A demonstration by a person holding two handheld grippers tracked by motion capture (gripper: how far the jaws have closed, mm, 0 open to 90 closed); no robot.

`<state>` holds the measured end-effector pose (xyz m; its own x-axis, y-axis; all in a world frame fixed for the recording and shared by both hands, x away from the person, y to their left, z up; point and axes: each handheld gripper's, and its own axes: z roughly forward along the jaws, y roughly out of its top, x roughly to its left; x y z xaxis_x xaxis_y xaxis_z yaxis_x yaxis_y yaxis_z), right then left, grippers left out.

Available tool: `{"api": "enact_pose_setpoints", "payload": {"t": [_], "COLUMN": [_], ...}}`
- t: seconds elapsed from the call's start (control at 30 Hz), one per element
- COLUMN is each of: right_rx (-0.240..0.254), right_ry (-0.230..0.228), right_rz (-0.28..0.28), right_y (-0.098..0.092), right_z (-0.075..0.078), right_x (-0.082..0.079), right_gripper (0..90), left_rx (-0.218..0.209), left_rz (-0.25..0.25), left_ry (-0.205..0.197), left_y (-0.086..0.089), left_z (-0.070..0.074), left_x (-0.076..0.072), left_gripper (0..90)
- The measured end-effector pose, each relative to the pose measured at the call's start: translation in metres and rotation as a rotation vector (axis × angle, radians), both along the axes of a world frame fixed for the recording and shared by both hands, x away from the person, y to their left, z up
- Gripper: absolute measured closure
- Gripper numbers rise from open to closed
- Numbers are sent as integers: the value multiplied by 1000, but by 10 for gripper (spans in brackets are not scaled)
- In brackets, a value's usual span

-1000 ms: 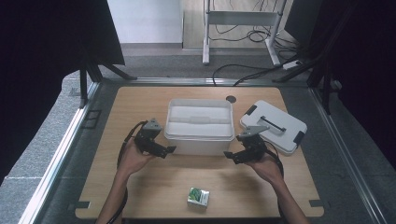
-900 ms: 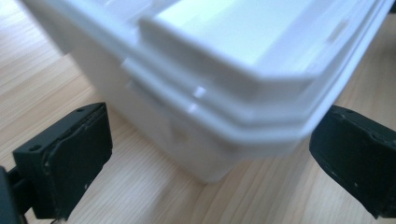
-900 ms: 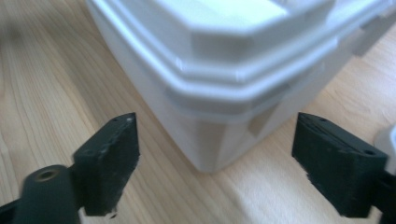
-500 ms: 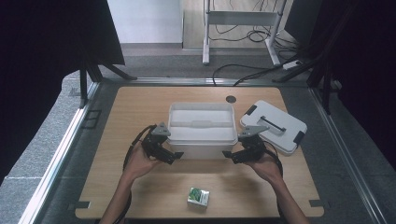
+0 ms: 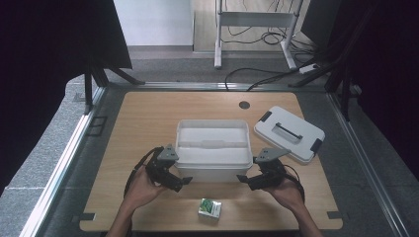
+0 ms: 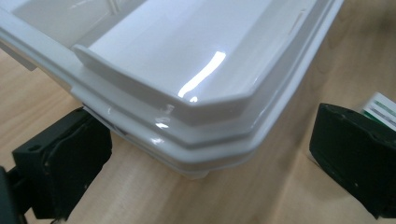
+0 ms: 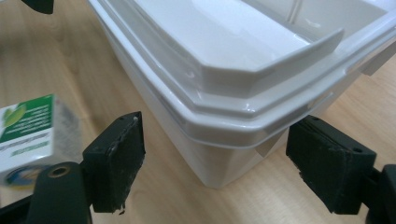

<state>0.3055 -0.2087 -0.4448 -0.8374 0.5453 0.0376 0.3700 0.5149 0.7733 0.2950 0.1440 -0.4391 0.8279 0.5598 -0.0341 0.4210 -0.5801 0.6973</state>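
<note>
The open white rectangular plastic bin sits mid-table on the light wooden table, its long axis running left to right, and the two claws flank its near corners. The left gripper points at the near left corner, jaws spread wide and astride it without touching. The right gripper mirrors this at the near right corner; its jaws have just been closing slightly, yet both pads stand clear of the wall. Each hand is equally near, so a two-handed grab looks likely. A small green-and-white carton lies just behind, toward the person.
</note>
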Motion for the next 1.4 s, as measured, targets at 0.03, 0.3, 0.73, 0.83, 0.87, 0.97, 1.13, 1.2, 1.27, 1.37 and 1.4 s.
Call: {"api": "enact_pose_setpoints", "payload": {"t": [0.03, 0.3, 0.73, 0.83, 0.87, 0.97, 1.13, 1.2, 1.27, 1.37, 1.4], "right_rx": [0, -13, -78, -93, -91, -96, -99, -101, -110, -123, -123], "right_ry": [0, -14, 2, 9, 15, 30, 49, 46, 49, 63, 63], "right_rz": [3, 29, -7, -33, -42, -70, -117, -140, -154, -190, -190], "right_y": [0, -2, -24, -32, -35, -44, -58, -62, -67, -75, -75], "right_z": [0, 1, -15, -21, -23, -31, -42, -47, -52, -62, -62], "right_x": [-3, -10, -10, -9, -9, -9, -11, -11, -12, -12, -12], "right_gripper": [192, 195, 59, 25, 7, 0, 0, 0, 0, 0, 0], "left_rx": [2, -6, 44, 62, 69, 86, 100, 112, 122, 140, 143], "left_rz": [-3, -23, -2, 6, 10, 21, 5, -10, -23, -41, -49], "left_ry": [1, -1, -5, -20, -25, -30, -53, -61, -61, -64, -64], "left_y": [0, 7, 52, 60, 63, 70, 75, 75, 75, 72, 71], "left_z": [0, 2, 6, 11, 13, 20, 39, 48, 53, 62, 65], "left_x": [-3, -11, -4, 0, 2, 10, 22, 28, 33, 40, 42], "left_gripper": [0, 0, 0, 0, 0, 0, 8, 12, 13, 19, 26]}}
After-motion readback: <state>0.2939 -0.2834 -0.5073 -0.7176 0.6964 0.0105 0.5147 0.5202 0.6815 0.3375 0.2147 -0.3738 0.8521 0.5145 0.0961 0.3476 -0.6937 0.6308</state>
